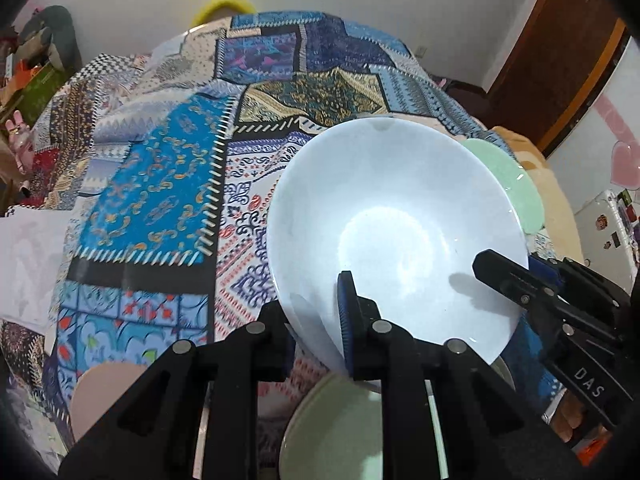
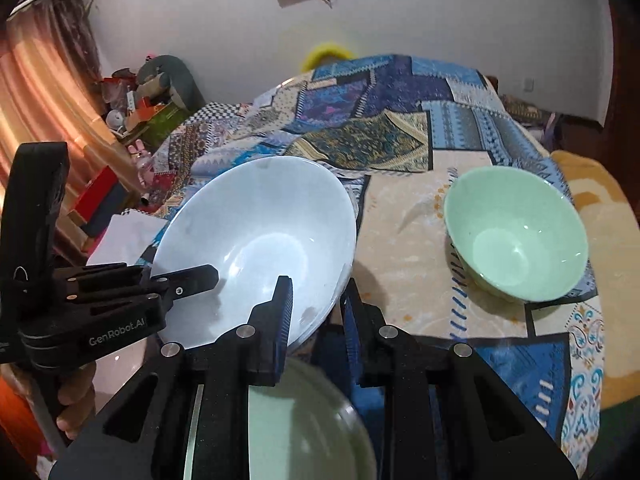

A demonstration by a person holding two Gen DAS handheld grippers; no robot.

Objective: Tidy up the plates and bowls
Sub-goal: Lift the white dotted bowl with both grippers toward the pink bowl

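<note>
We hold the white bowl lifted and tilted above the near edge of the table, with both tools on its near rim. The left gripper has its jaws closed down to the thickness of the wall, one finger inside the bowl and one outside, on the rim's near-left part. The right gripper clamps the rim's near-right part the same way, one blue-padded finger inside and the other behind the wall. Directly below the bowl lies a pale green plate, close to the table's near edge. A green bowl stands upright on the patchwork tablecloth, well apart to the right. A beige plate shows at the near left in the left wrist view. We judge the step in hand to be carrying the white bowl toward a stacking place. The next move calls for levelling the bowl, lowering it with both grips matched, and then opening the jaws only once it is supported.
</note>
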